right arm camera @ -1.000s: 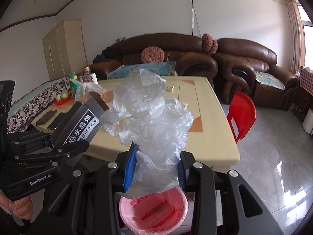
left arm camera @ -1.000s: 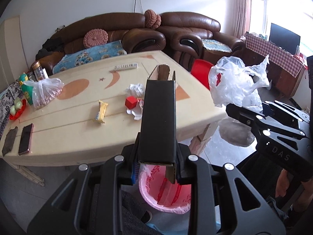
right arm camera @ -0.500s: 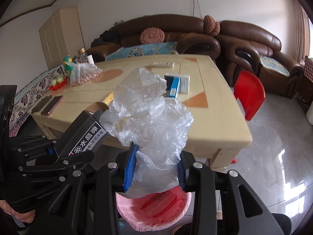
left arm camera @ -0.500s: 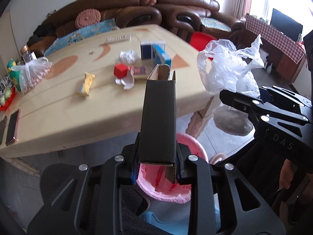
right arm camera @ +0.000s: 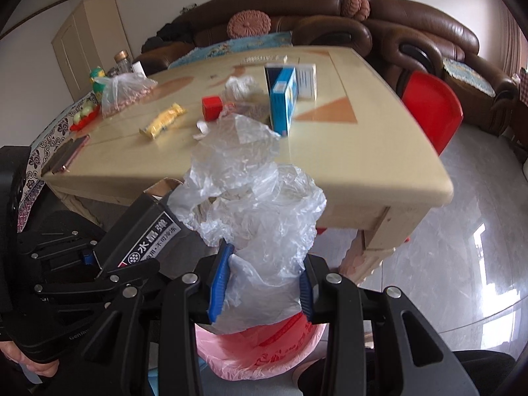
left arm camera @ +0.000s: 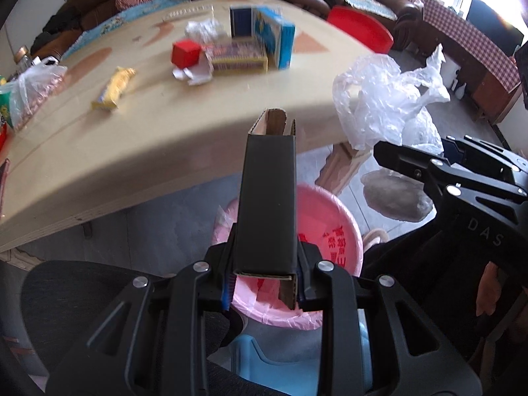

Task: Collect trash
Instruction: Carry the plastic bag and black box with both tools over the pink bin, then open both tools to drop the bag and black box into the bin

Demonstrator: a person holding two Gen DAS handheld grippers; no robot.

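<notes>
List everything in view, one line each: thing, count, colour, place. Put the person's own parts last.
black carton: one, black, between the left fingers, above the bin
plastic bag: one, clear, between the right fingers, above the bin
bin: one, pink liner, on the floor by the table
table: one, cream
red box: one, red, on the table
snack wrapper: one, yellow, on the table
blue boxes: two, blue and white, upright, table middle
flat box: one, patterned, lying by the red box
crumpled paper: one, white, on the table
chair: one, red, beside the table
sofa: brown, behind the table
left gripper: black, shut on the carton
right gripper: black, shut on the bag
</notes>
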